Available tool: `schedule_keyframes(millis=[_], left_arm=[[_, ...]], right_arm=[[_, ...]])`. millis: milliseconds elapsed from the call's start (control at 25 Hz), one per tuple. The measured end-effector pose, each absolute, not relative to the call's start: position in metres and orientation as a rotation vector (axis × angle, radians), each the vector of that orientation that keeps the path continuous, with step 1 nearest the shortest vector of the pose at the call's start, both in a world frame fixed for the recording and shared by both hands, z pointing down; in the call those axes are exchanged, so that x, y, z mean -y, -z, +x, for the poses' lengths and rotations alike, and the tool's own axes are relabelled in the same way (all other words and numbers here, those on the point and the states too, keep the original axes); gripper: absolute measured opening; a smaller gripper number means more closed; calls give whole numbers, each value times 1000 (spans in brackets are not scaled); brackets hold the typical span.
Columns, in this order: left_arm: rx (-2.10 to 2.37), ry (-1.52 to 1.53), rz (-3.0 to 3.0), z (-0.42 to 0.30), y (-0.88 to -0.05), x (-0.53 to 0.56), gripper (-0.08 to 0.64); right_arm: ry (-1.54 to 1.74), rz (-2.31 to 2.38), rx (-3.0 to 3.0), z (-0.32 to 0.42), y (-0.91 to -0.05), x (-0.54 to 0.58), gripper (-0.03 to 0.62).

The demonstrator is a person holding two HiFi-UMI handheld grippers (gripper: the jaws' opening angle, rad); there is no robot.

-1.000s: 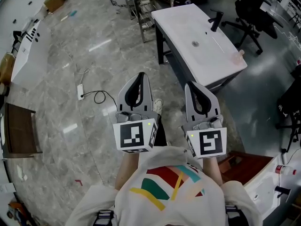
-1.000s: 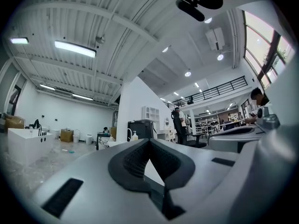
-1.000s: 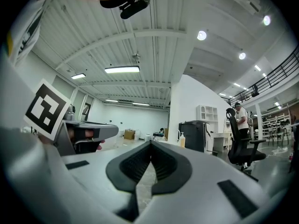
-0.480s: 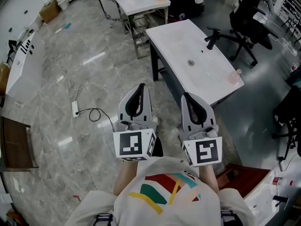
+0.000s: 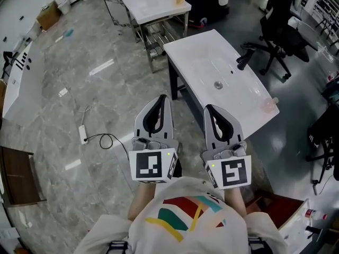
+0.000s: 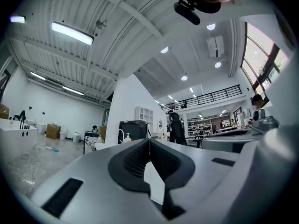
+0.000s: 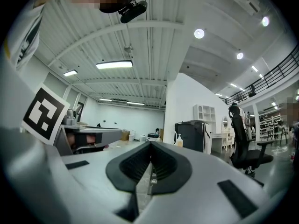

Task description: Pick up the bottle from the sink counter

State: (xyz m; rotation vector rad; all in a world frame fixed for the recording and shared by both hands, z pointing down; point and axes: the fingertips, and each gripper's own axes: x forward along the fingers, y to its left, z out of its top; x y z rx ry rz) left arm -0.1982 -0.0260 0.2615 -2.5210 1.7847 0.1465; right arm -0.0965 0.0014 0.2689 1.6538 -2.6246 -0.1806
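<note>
Head view shows left gripper (image 5: 160,98) and right gripper (image 5: 210,109), jaws fully closed on nothing; sink tabletop (image 5: 201,62) lies ahead of the jaws, bottle (image 5: 270,105) ahead-right.

The left gripper (image 5: 161,98) and the right gripper (image 5: 210,109) are pale grey with black inner faces, and each carries a cube patterned in black-and-white squares. The sink tabletop (image 5: 196,62) is plain white and its faucet (image 5: 244,60) is black. At its 4 o'clock corner the bottle (image 5: 269,105) looks a pale, translucent pink. The floor (image 5: 69,99) is grey with marbled veining. The person's shirt (image 5: 159,232) is white with red, teal and yellow stripes. At 12 o'clock is a white table (image 5: 151,0), and at 2 o'clock a black chair (image 5: 282,26).
</note>
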Motion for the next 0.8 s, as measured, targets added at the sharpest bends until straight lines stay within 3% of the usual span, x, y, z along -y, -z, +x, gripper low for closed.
schedule_keyframes(millis=[800], left_arm=[[-1649, -131, -2616, -220, -249, 234, 17]], right_arm=[[125, 1788, 2548, -131, -258, 208, 12]])
